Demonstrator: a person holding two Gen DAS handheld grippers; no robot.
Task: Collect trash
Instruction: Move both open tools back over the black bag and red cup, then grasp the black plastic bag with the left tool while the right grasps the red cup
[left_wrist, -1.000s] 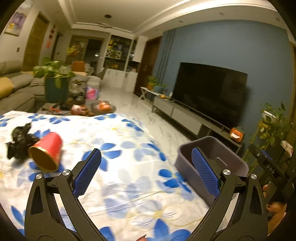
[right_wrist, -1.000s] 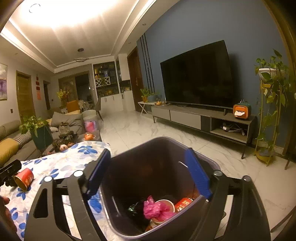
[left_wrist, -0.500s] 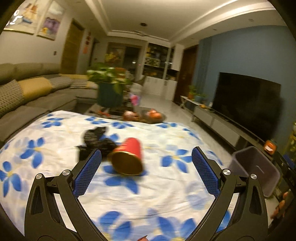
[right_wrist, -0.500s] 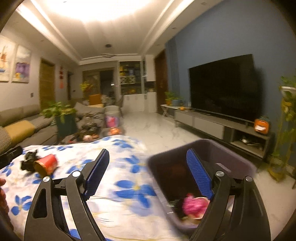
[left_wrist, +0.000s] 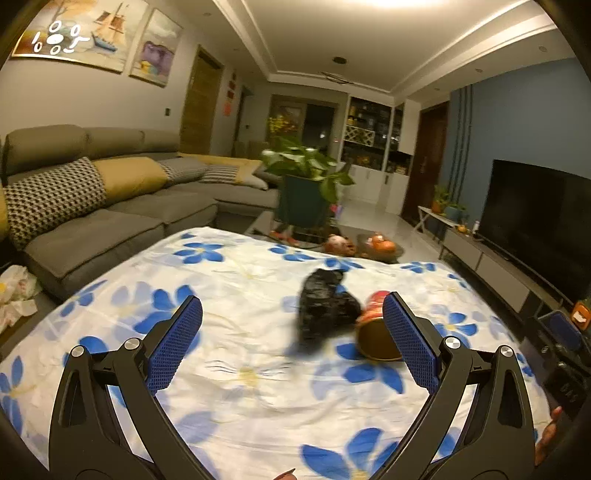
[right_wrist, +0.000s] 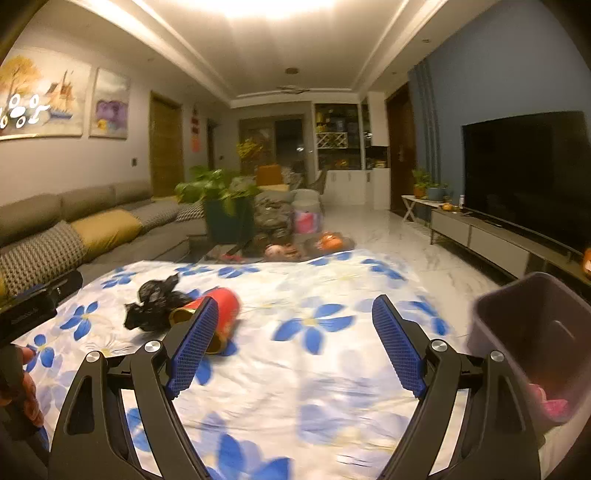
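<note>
Blue-flowered white cloth over the desk (left_wrist: 240, 369) now fills both my views, the dark plastic bin (right_wrist: 535, 332) swung off right, leaving the crumpled black bag (left_wrist: 325, 314) touching the tipped red cup (left_wrist: 376, 332) ahead of my left tongs (left_wrist: 291, 343) and right tongs (right_wrist: 291, 339), both spread, empty.

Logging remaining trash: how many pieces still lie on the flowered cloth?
2: a crumpled black bag mid-cloth and a tipped red cup touching its right side. More may hide behind the claws.
</note>
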